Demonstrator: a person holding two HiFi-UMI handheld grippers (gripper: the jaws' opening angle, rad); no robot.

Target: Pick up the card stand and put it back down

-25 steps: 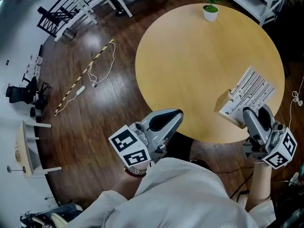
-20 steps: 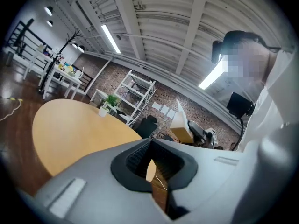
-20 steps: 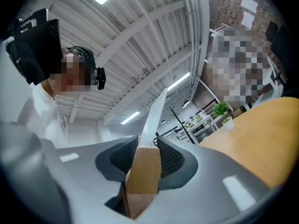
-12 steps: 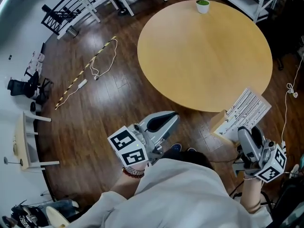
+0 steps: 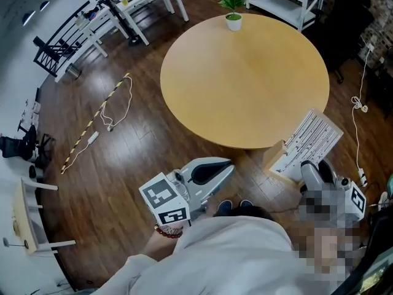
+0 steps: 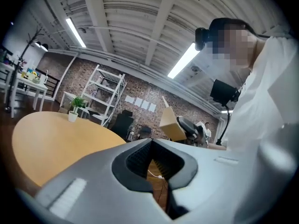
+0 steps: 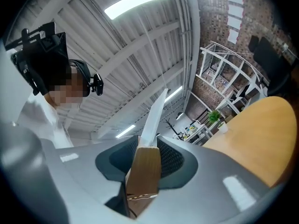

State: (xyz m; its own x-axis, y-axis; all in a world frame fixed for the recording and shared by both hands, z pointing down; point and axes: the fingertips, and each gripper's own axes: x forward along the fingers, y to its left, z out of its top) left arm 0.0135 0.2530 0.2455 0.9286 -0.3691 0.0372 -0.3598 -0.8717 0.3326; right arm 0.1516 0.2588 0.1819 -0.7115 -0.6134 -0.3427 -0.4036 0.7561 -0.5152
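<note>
The card stand, a pale wooden block with a slot on top, sits between the dark ribbed fingers of the right gripper; both pads press on the block's flanks, so the jaws are clamped on it, one each side. A white printed card rises out of the slot past the fingertips.

From the head view we see the stand off the round light-wood table, held in the air just outside its near right rim, over the dark plank floor; the block end points toward the table's edge and the card tilts away to the right.

The left gripper, grey with a marker cube, is held low in front of the person, apart from the stand and off the table's near edge; its fingers are together at the tips, and only floor and a thin cable show through the slit behind them.

Counts: one card stand; one card in it; two grippers; one round table; one plant pot.

Containers: the stand's slot holds the single card; a small white pot at the table's far edge holds one green leafy plant.

On the floor left of the table lie one yellow-and-black striped strip and one white cable beside it.
</note>
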